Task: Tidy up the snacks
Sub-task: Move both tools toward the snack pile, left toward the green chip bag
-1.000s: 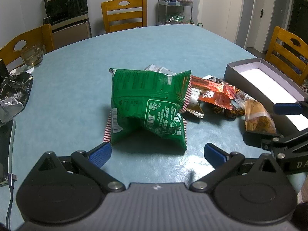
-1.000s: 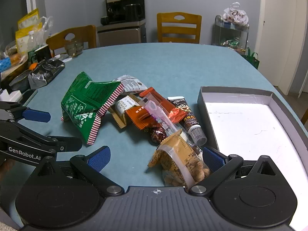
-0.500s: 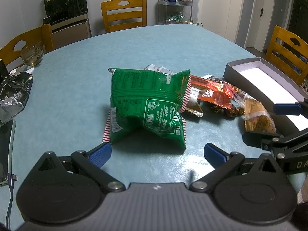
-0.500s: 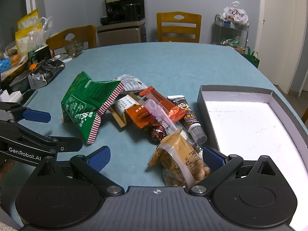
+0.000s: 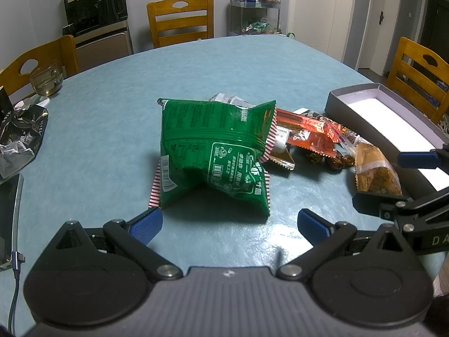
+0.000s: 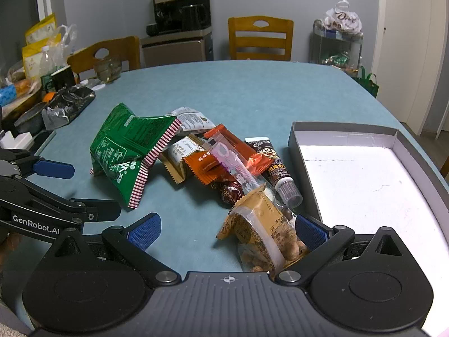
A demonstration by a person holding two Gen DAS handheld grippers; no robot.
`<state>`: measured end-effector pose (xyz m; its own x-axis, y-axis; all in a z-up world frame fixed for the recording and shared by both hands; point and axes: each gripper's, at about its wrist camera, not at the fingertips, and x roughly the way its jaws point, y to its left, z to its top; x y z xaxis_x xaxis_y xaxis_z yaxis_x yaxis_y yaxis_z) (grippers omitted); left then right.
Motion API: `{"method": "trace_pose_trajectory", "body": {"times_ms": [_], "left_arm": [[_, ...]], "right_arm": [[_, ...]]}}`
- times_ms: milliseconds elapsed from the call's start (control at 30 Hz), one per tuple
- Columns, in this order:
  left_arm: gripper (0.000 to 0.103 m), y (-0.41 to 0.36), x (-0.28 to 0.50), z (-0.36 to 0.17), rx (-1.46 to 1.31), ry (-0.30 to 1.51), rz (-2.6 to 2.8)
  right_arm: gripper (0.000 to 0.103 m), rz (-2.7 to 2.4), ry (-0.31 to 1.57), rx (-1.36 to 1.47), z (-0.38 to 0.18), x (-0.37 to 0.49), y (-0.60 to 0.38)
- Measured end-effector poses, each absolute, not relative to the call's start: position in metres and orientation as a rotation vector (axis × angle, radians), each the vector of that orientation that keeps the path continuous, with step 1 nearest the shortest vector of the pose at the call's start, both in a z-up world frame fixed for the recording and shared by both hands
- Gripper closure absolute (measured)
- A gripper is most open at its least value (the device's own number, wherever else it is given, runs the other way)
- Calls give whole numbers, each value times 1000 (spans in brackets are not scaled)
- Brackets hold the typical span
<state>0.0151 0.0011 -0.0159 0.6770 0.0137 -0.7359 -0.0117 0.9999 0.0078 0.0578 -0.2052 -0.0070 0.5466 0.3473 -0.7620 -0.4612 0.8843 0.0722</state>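
A pile of snacks lies mid-table. The green crisp bag [image 5: 216, 151] [image 6: 126, 151] with red-striped ends stands just beyond my left gripper [image 5: 229, 224], which is open and holds nothing. Orange wrappers [image 6: 224, 154], a dark tube [image 6: 276, 168] and a round chocolate [image 6: 231, 192] lie between the bag and the grey box. A clear bag of peanuts [image 6: 261, 236] [image 5: 374, 171] lies between the fingers of my right gripper [image 6: 227, 230], which is open, its right pad against the bag. The open grey box [image 6: 364, 174] [image 5: 393, 118] with a white floor sits at the right.
The blue table [image 6: 252, 92] is ringed by wooden chairs [image 6: 259, 38]. A crumpled black bag [image 5: 19, 137], a glass cup [image 5: 46, 80] and other clutter sit along its left edge. A phone with a cable [image 5: 11, 219] lies near my left gripper.
Almost nothing moved. The left wrist view has shifted very slightly, so the green bag sits a touch further left in it. Both grippers stay open.
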Motion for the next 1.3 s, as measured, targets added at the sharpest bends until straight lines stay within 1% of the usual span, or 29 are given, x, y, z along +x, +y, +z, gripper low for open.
{"method": "trace_pose_trajectory", "body": {"times_ms": [500,1300], "left_arm": [[0,-1,15,-14,3,820,22],[0,5,20,-11,40,730,-23]], "right_arm": [[0,481,862,-141,-7,57,-209],[0,513,806,-178,-7,64,-222]]}}
